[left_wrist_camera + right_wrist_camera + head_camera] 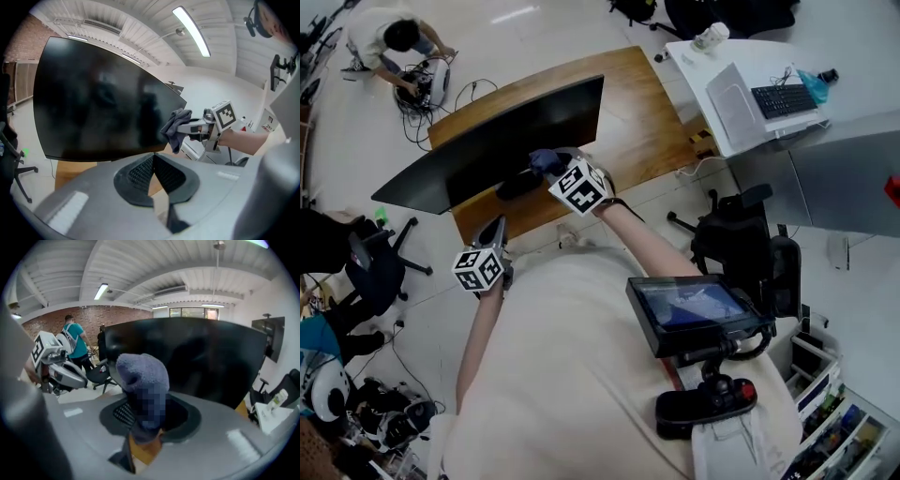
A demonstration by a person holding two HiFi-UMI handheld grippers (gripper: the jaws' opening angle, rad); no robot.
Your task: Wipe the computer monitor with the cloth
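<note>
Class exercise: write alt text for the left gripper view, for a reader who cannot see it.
A large dark monitor fills the left of the view, and the right gripper holds a grey-blue cloth at its right-hand edge. In the foreground the left gripper is shut and empty.

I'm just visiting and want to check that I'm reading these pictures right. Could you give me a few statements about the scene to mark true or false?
1. The right gripper grips a grey-blue cloth. True.
2. The monitor shows a bright picture. False: its screen is dark.
3. The left gripper holds a second cloth. False: its jaws are together with nothing between them.
4. The monitor stands on a wooden table. True.
5. The cloth is near the monitor's lower edge. True.
</note>
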